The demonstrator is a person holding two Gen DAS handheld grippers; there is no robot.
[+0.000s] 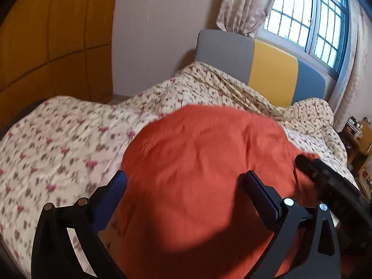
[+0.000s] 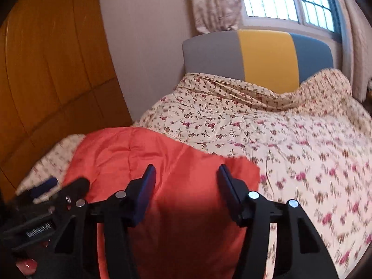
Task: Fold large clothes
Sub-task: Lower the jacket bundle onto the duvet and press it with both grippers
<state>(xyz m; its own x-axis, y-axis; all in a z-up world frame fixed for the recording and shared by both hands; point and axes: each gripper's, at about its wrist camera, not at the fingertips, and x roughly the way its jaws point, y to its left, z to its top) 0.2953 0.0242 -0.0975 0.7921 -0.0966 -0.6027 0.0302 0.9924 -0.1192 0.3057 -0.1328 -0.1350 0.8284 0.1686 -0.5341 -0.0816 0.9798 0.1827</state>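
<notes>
Both tools point forward and downward over the bed (image 2: 302,144), side by side, above the near edge of the garment.

The bed carries a floral quilt (image 1: 58,144) that covers its whole surface. A headboard (image 2: 262,55) with grey, yellow and blue panels stands at the far end, beneath a barred window (image 1: 309,16) flanked by a patterned curtain (image 1: 244,2). A wooden wardrobe (image 2: 46,74) fills the left side. A small wooden stand (image 1: 360,144) sits beside the bed at the right edge of the left wrist view.

The orange garment (image 1: 204,162) lies flat on the quilt, near the foot of the bed, towards the wardrobe side. Nothing lies on top of it.

The left tool (image 1: 186,181) has its jaws spread fully; nothing is between the pads, and the garment lies below them. The right tool (image 2: 186,174) has its jaws partly apart, gripping nothing, with the garment below. Whether either tool touches the cloth cannot be told.
</notes>
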